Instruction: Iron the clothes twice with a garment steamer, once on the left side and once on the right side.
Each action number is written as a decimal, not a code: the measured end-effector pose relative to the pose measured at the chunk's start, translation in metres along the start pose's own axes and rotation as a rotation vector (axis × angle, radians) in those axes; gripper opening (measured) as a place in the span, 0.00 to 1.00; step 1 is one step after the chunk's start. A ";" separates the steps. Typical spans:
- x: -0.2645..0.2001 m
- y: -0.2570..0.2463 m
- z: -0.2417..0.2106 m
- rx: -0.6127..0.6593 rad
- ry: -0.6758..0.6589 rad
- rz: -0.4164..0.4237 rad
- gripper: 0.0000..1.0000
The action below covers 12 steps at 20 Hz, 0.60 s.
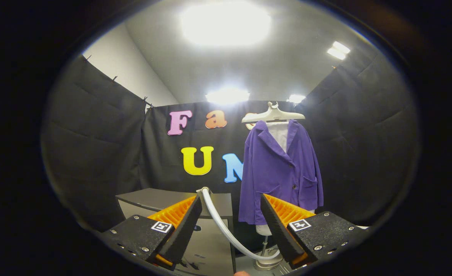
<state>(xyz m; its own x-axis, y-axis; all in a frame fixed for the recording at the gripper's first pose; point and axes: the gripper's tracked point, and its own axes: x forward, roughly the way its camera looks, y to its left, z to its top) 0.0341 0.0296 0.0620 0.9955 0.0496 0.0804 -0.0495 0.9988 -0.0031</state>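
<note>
Purple jacket (281, 172) | hangs beyond the right jaw | gripper (230, 222) jaws spread, empty | hose (226, 226) between them

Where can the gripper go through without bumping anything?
The open gripper has bare room left of the jacket, above the cabinet. It is crowded low down, where the hose curves between the fingers toward the stand.

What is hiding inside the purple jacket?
Inside the purple jacket a white form shows at the open collar and pokes out below the hem, on a thin stand. The jacket covers its middle. The gripper is open, holding nothing, with a white hose between its fingers.
</note>
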 end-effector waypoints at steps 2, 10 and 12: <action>0.019 0.007 0.012 0.018 -0.006 0.022 0.94; 0.099 0.028 0.061 -0.021 -0.045 0.090 0.94; 0.123 0.037 0.065 -0.003 -0.023 0.125 0.94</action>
<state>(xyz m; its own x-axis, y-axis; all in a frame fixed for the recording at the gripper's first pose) 0.1491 0.0729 0.1361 0.9795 0.1739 0.1018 -0.1730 0.9848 -0.0180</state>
